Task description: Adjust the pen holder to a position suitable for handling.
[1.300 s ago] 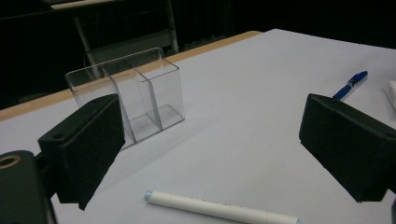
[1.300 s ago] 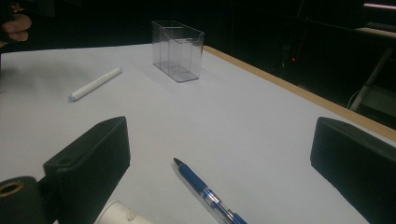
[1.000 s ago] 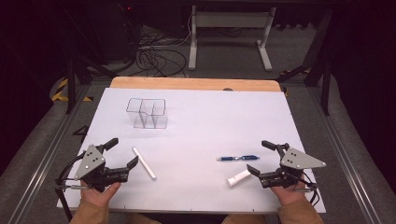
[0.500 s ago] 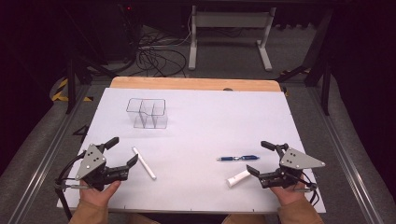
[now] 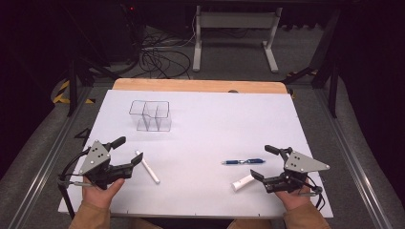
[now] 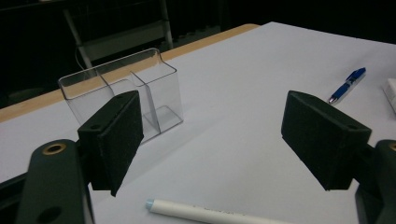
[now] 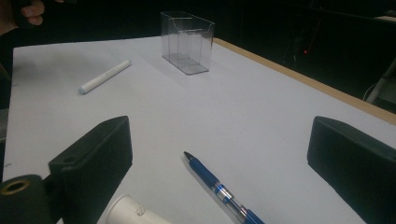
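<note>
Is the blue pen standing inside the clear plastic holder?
No, the blue pen lies flat on the white table, far from the clear holder, which looks empty.

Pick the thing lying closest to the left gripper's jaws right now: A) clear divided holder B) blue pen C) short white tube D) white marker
D: the white marker lies just off the left gripper, with its tip below the open jaws in the left gripper view, while the blue pen and short white tube lie near the right gripper, and the clear divided holder stands farther up the table.
</note>
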{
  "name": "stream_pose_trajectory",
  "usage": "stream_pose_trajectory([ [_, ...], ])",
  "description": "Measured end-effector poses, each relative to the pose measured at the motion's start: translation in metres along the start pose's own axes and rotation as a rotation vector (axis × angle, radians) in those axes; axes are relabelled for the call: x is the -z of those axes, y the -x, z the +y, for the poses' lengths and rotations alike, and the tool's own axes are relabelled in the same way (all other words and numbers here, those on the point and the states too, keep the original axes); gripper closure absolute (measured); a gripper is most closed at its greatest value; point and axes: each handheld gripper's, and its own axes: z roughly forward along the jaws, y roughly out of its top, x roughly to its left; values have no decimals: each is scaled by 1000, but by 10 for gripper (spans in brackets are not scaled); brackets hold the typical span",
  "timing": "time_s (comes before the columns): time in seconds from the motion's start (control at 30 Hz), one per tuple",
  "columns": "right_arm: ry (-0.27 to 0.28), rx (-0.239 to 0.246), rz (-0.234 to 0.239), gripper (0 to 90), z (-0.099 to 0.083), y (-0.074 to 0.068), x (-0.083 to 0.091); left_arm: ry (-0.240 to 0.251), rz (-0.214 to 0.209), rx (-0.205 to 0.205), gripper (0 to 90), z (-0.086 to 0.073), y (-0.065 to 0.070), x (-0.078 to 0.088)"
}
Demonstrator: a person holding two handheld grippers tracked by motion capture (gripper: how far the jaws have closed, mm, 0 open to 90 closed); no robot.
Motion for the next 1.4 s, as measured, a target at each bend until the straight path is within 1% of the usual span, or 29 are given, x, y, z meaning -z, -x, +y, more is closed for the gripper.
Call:
stream_pose_trajectory([
  [0.07,-2,0,2,73,0,0,-1,-3,-2,-7,224,1,-2,-1],
  [0.1,-2,0,2,73,0,0,-1,-7,-8,0,224,2,-2,-2],
  [0.13,-3,-2,3,73,-1,0,-1,-16,-15,-4,241,5,-5,-4],
  [0.3,-4,-8,2,73,-1,0,0,-17,-9,-12,242,11,-8,-7],
  [0.37,-7,-7,3,73,-2,0,1,-18,-12,-18,242,13,-10,-8],
  [0.53,-7,-8,2,73,-2,-1,1,-20,-23,-12,244,15,-12,-10],
  [0.6,-6,-7,2,73,-2,-1,2,-23,-26,-22,244,17,-14,-10],
  [0.7,-6,-6,2,73,-2,-1,2,-38,-31,-29,246,19,-15,-11],
  [0.77,-7,-4,4,73,-2,-1,1,-50,-30,-40,245,22,-16,-11],
  [0.8,-7,-4,4,73,-2,-1,1,-55,-29,-51,245,23,-17,-12],
  [0.87,-9,-5,9,73,-2,-2,1,-67,-31,-58,239,27,-19,-13],
  [0.9,-9,-6,10,73,-2,-2,1,-72,-35,-52,233,30,-20,-14],
  [0.93,-9,-4,10,73,-2,-2,1,-79,-59,-31,232,34,-23,-15],
  [1.0,-8,-4,12,73,-2,-2,1,-84,-58,-32,232,35,-25,-16],
  [1.03,-8,-4,12,73,-2,-2,1,-94,-57,-38,232,37,-26,-17],
  [1.07,-6,-3,12,73,-2,-1,1,-97,-57,-35,238,39,-27,-18],
  [1.13,-5,-3,13,73,-2,-1,1,-110,-60,-44,248,41,-30,-20],
  [1.2,-5,-3,15,73,-1,-1,2,-125,-62,-60,286,44,-33,-22],
  [1.23,-5,-3,15,73,-1,-1,2,-135,-62,-70,286,45,-35,-24],
  [1.33,-5,-3,16,73,-1,-1,2,-158,-67,-85,290,47,-38,-28],
  [1.4,-5,-3,16,73,-2,-1,2,-161,-60,-96,290,49,-40,-30],
])
